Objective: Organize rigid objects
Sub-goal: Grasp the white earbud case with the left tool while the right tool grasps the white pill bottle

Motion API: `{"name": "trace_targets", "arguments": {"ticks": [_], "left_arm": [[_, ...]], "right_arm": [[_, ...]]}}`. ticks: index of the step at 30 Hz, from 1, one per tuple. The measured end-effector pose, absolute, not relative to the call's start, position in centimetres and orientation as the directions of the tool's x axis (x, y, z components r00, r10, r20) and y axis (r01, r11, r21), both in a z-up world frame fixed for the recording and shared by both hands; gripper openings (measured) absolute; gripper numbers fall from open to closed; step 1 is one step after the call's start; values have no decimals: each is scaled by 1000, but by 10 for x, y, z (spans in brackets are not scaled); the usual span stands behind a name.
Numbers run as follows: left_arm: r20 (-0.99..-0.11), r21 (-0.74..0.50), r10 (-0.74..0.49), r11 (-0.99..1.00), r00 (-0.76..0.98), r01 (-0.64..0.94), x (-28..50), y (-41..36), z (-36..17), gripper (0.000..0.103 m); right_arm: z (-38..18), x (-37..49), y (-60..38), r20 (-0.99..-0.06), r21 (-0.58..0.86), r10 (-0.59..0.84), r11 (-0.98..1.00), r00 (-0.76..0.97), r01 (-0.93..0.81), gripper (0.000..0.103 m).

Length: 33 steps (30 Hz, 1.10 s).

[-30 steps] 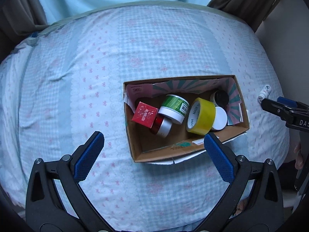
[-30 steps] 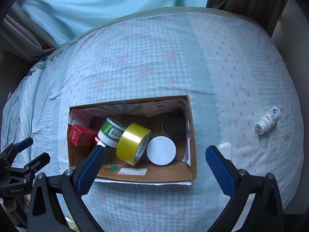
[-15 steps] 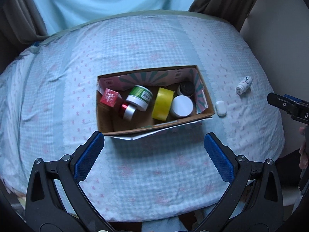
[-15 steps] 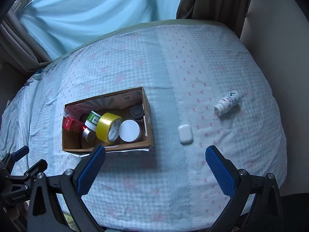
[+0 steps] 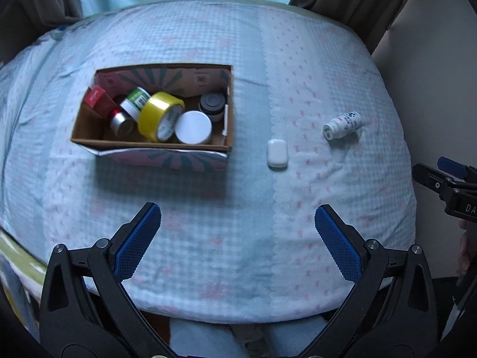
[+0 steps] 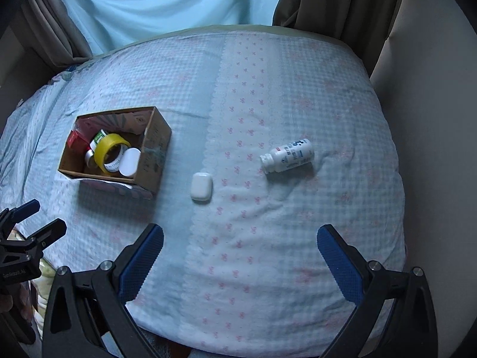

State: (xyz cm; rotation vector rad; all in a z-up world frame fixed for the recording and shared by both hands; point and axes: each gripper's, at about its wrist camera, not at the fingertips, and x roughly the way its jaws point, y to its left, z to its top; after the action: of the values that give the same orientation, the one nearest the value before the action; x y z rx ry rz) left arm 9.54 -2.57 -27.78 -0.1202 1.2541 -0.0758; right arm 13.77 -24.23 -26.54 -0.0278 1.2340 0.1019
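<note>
— So, what are you going for with those two items lying outside the box?

— I am lining up on the white case (image 6: pixel 201 186), I think. It is lying flat on the bed (image 6: pixel 298 89), just beside the cardboard box (image 6: pixel 155 161) on its right, and it is the nearer of the two. The white bottle (image 6: pixel 287 155) is lying on its side farther right, well apart from the box.

— And your grippers?

— Both are hovering empty with jaws spread wide. My right gripper (image 6: pixel 240 256) is hanging over the near edge of the bed, short of the case; my left gripper (image 5: pixel 237 238) is hanging near the same edge, more toward the box.

— How are you planning to grip it well?

— I am thinking of coming straight down and closing across the case's narrow sides, since it looks smooth and rounded and could squirt out of a shallow pinch. The quilt is soft, so I am expecting it to give under the fingers; pressing in a little should help me get lower on the case.

— Is there room in the box?

— It is looking crowded: yellow tape roll (image 5: pixel 161 116), a white-lidded jar (image 5: pixel 193 126), a red carton (image 5: pixel 97 101). The left end is looking barest.

— And the room?

— Pale blue checked bedding with pink bows, a light blue curtain (image 6: pixel 164 0) behind, dark drapes either side.
</note>
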Motion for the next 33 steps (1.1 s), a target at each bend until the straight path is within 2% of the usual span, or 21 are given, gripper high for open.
{"name": "trace_targets", "arguments": {"ticks": [10, 15, 20, 25, 33], "left_arm": [[-962, -160, -160, 987, 219, 18, 121, -97, -321, 103], [-968, -178, -176, 984, 176, 4, 144, -117, -355, 103], [-972, -159, -156, 987, 175, -2, 171, -129, -397, 102], [-978, -141, -134, 989, 158, -37, 201, -132, -443, 89], [-983, -108, -95, 991, 154, -78, 235, -132, -495, 80]], "right_arm": [[-281, 168, -317, -954, 106, 104, 994, 282, -11, 103], [-303, 197, -344, -947, 246, 196, 951, 254, 186, 103], [-341, 232, -358, -937, 323, 249, 884, 245, 337, 103], [-387, 265, -362, -917, 395, 307, 793, 256, 464, 103], [-451, 303, -363, -919, 392, 324, 689, 224, 610, 97]]}}
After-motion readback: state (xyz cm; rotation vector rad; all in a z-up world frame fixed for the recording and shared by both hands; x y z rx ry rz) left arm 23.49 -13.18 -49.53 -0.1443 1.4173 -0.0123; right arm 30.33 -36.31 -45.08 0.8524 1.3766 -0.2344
